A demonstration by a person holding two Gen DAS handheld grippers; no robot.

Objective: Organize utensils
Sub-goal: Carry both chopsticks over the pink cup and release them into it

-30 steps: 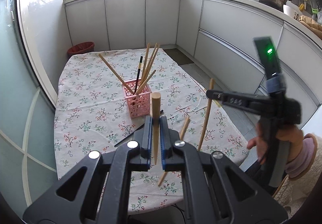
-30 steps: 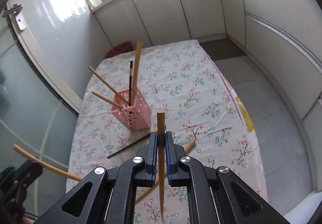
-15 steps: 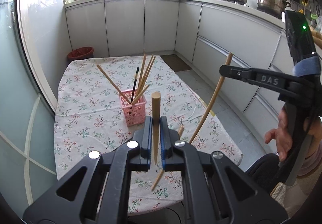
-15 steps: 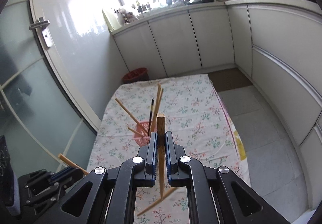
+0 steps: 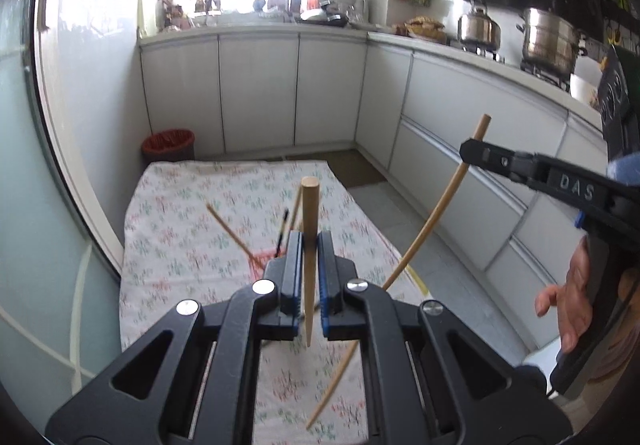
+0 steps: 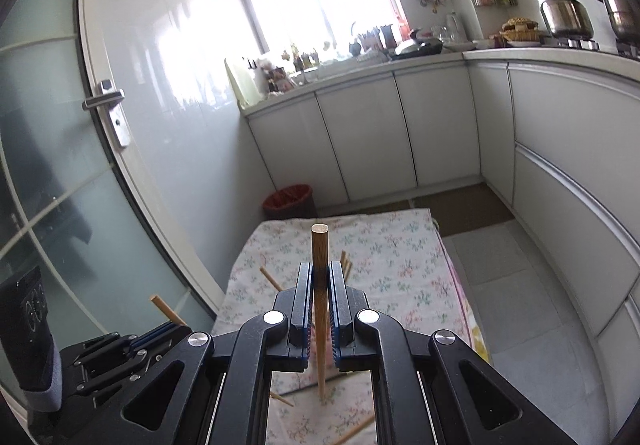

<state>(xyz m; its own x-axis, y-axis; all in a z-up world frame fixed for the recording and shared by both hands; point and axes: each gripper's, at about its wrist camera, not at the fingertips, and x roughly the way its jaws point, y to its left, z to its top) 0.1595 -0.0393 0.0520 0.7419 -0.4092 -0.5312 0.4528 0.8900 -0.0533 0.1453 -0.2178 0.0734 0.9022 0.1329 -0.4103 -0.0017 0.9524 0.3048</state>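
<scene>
Presently both grippers are raised well above the floral tablecloth (image 5: 168, 245). Left gripper (image 5: 309, 245): fingers clamped on a light wooden chopstick (image 5: 309, 229), held upright, blunt end uppermost. Right gripper (image 6: 319, 279): fingers clamped on a darker wooden chopstick (image 6: 320, 249), likewise upright. Pink basket (image 5: 267, 260) stands on the cloth below, largely hidden behind the left gripper, with several chopsticks leaning out of it. One loose chopstick (image 5: 332, 389) lies on the cloth nearer the camera. Red bin (image 6: 289, 201) sits on the floor beyond the table's far end
</scene>
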